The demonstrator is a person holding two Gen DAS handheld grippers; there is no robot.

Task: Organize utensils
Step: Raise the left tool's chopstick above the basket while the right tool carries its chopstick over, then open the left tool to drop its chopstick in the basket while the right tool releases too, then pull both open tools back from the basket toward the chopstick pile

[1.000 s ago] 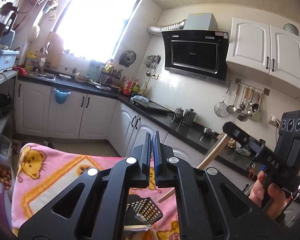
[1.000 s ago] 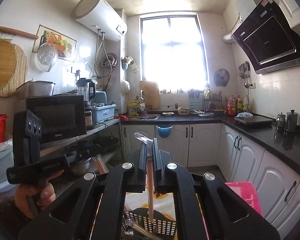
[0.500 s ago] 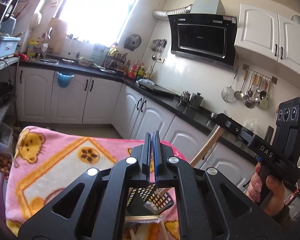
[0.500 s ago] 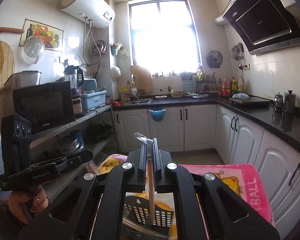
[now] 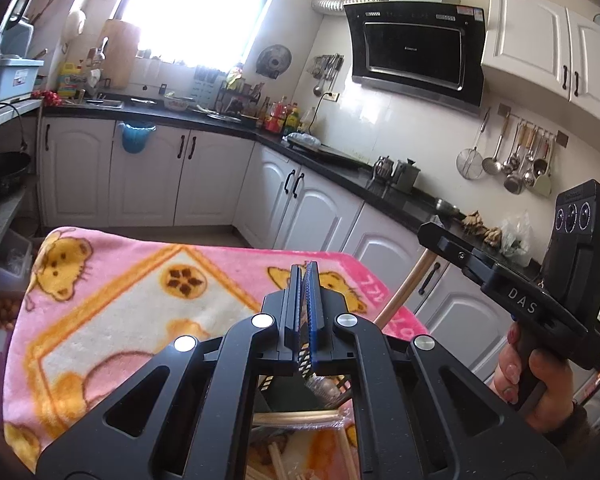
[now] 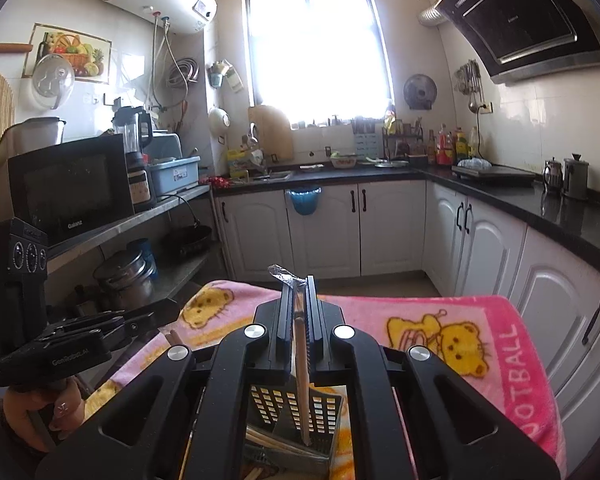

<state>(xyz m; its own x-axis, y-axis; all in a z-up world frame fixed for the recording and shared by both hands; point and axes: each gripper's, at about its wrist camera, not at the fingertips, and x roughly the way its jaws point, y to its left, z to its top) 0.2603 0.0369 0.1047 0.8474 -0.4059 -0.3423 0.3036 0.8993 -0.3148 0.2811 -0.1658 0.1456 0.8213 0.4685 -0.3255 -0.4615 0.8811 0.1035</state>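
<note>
The right gripper (image 6: 300, 300) grasps a wrapped wooden chopstick (image 6: 301, 360) over the black basket (image 6: 320, 412) on the pink blanket (image 6: 452, 336). It looks light and stiff (the wrapper probably slippery), so hold mid-shaft. The left gripper (image 5: 305, 292) is clenched, empty.

Home kitchen; range hood (image 5: 414, 46); cabinets (image 6: 324, 228); microwave (image 6: 70, 188)

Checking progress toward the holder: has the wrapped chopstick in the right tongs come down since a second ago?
Yes. The chopstick, clamped in the right tongs, has sunk: its tip now reaches into the black holder on the pink blanket.
</note>
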